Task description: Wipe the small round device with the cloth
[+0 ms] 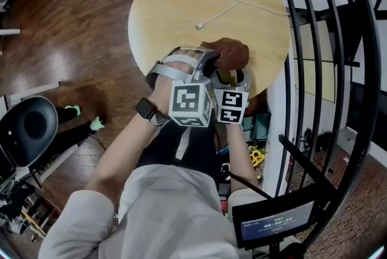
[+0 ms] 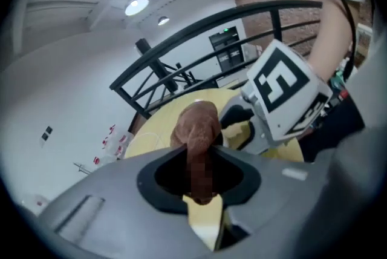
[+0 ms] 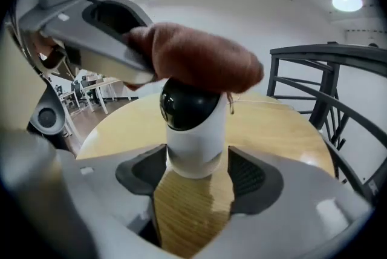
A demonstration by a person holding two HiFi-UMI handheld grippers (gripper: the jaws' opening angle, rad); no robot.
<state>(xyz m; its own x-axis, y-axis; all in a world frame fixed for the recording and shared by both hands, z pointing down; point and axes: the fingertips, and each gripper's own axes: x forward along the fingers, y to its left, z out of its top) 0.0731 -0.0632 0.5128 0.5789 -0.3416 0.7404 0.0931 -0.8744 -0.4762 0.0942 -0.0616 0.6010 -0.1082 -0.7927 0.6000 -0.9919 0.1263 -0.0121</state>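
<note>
We find the right gripper (image 3: 198,158) closed on the white base of the small round black-domed device (image 3: 192,124), which stands upright on the round wooden table (image 3: 275,127). The left gripper (image 2: 201,158) pinches the brown cloth (image 3: 199,61), draped over its dome.

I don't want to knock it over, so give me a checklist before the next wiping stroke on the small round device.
1. Cloth clamped in the left gripper: ok.
2. Cloth resting on top of the device: ok.
3. Right gripper pads against the device's white base: ok.
4. Device upright on the table: ok.
5. White cable apart from the device: ok, it lies farther back.
</note>
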